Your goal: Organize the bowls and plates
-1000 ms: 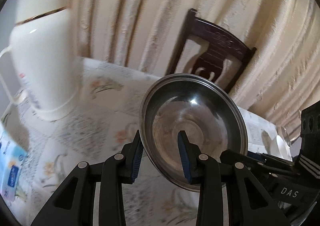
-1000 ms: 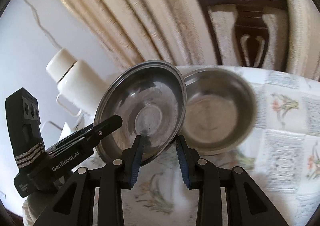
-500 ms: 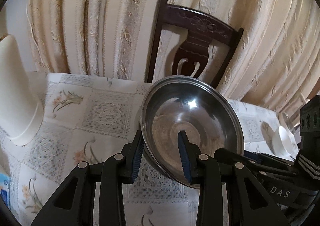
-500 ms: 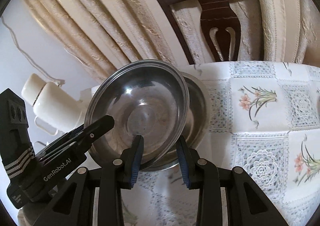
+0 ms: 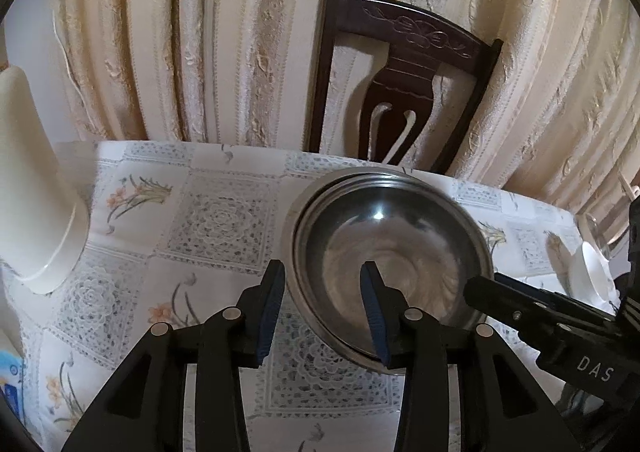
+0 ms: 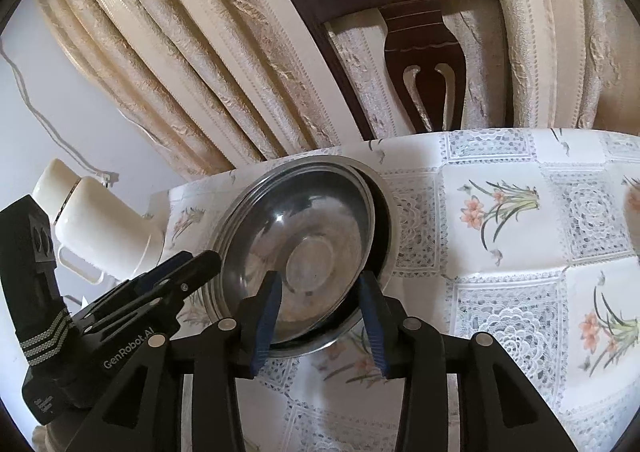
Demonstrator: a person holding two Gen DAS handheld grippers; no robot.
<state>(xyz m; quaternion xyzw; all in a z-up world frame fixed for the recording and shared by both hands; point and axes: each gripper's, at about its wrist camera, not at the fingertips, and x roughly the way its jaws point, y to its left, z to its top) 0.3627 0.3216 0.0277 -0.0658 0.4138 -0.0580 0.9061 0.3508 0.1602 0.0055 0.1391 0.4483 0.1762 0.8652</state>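
Plainly, the top bowl is thin polished steel: light, stiff and hard to damage, but slick, and loud if it drops. It sits inside a lower bowl of the same kind, out in the middle of the bench, which is covered with a flowered lace-print cloth. From the right wrist view it looks a little tilted, with a dark crescent of the lower bowl showing on its right side, so I judge it not fully settled. The rolled rim is the only sensible place to hold it. One pad goes inside and one outside, since the curved wall offers nothing else and would slide out of a loose pinch.

The left tool straddles the near-left rim with a moderate gap, one blue pad outside the bowls and the other down inside. The right tool does the same at the near-right rim, with its left pad over the bowl's inside and its right pad beyond the rim. I cannot tell whether either is pressing the metal or only bracketing it.

A white flask stands well apart on the left, and a dark chair is at the far side.
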